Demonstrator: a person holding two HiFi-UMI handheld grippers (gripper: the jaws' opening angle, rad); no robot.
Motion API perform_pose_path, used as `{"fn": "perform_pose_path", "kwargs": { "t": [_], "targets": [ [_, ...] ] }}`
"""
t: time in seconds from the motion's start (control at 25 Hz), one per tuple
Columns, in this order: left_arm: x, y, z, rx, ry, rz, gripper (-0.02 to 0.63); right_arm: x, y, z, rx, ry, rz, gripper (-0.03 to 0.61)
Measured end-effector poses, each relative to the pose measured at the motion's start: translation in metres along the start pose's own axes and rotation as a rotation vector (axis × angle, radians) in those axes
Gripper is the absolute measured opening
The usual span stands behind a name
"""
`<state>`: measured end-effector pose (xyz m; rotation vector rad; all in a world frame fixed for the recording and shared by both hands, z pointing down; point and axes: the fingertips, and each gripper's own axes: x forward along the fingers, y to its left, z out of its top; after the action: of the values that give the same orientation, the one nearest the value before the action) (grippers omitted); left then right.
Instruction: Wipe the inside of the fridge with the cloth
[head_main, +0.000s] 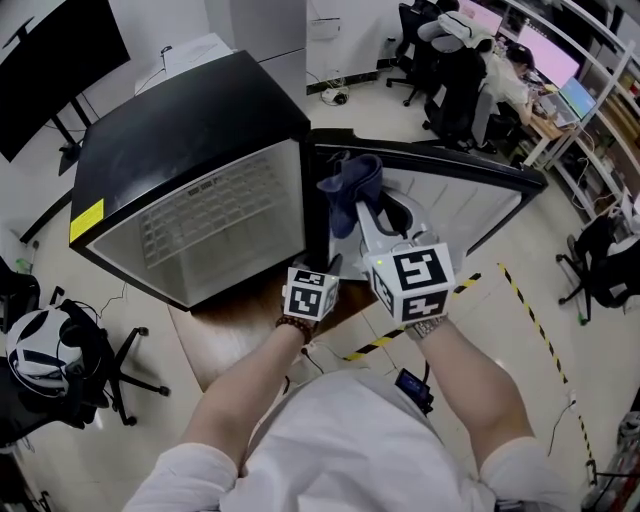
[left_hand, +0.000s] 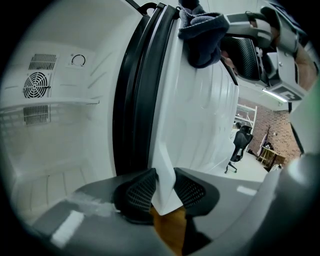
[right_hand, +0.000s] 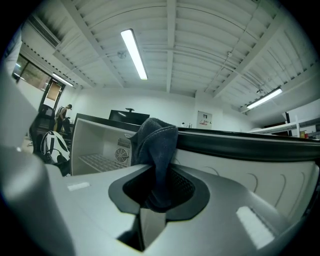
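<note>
A small black fridge (head_main: 190, 150) stands on a low wooden stand, with its white-lined door (head_main: 470, 200) swung open to the right. My left gripper (head_main: 325, 265) is shut on the lower edge of that door (left_hand: 195, 125), and its pads (left_hand: 142, 192) press the white panel from both sides. My right gripper (head_main: 365, 212) is shut on a dark blue cloth (head_main: 352, 185), held up at the top edge of the door. The cloth (right_hand: 156, 145) hangs bunched between the right gripper's (right_hand: 160, 187) jaws. The white interior shows a fan vent (left_hand: 36, 85) and a wire shelf (right_hand: 100, 161).
The wooden stand (head_main: 230, 340) juts out under the fridge. An office chair carrying a white helmet (head_main: 40, 350) is at the left, and a dark monitor (head_main: 50, 60) stands behind it. Yellow-black tape (head_main: 525, 305) runs across the floor on the right. Desks, chairs and a seated person (head_main: 500, 70) fill the far right.
</note>
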<state>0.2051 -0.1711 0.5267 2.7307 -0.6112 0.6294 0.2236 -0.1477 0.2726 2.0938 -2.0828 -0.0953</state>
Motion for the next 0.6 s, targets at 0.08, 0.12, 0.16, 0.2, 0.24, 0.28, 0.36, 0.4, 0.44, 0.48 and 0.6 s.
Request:
{"fn": "perform_pose_path", "kwargs": {
  "t": [0.08, 0.12, 0.16, 0.2, 0.24, 0.28, 0.36, 0.4, 0.44, 0.48, 0.6],
  "targets": [
    [-0.001, -0.001, 0.000, -0.002, 0.002, -0.001, 0.115, -0.002, -0.007, -0.004, 0.002, 0.011, -0.020, 0.071],
    [-0.001, -0.001, 0.000, -0.002, 0.002, -0.001, 0.115, -0.003, -0.010, -0.006, 0.003, 0.017, -0.030, 0.071],
    [-0.001, -0.001, 0.000, -0.002, 0.002, -0.001, 0.115, -0.004, -0.014, -0.007, 0.004, 0.021, -0.040, 0.071],
    [-0.001, -0.001, 0.000, -0.001, 0.002, -0.002, 0.115, -0.006, -0.017, -0.009, 0.005, 0.025, -0.051, 0.071],
    [0.000, -0.001, 0.000, 0.000, 0.001, -0.002, 0.115, -0.007, -0.021, -0.011, 0.006, 0.028, -0.061, 0.071],
    [0.000, 0.000, 0.000, 0.000, 0.000, -0.002, 0.115, -0.009, -0.025, -0.013, 0.007, 0.030, -0.071, 0.071],
    [0.000, 0.001, 0.001, -0.002, -0.004, 0.000, 0.115, -0.013, -0.033, -0.016, 0.012, 0.034, -0.091, 0.071],
    [0.000, 0.002, 0.001, -0.003, -0.005, 0.000, 0.115, -0.015, -0.037, -0.018, 0.015, 0.037, -0.101, 0.071],
    [0.000, 0.002, 0.001, -0.003, -0.004, 0.001, 0.115, -0.018, -0.042, -0.019, 0.017, 0.040, -0.112, 0.071],
    [-0.001, 0.002, 0.001, -0.003, -0.002, 0.002, 0.115, -0.021, -0.047, -0.021, 0.019, 0.043, -0.123, 0.071],
    [-0.001, 0.002, 0.000, -0.003, 0.000, 0.002, 0.115, -0.032, -0.063, -0.027, 0.023, 0.053, -0.159, 0.071]
  ]
}}
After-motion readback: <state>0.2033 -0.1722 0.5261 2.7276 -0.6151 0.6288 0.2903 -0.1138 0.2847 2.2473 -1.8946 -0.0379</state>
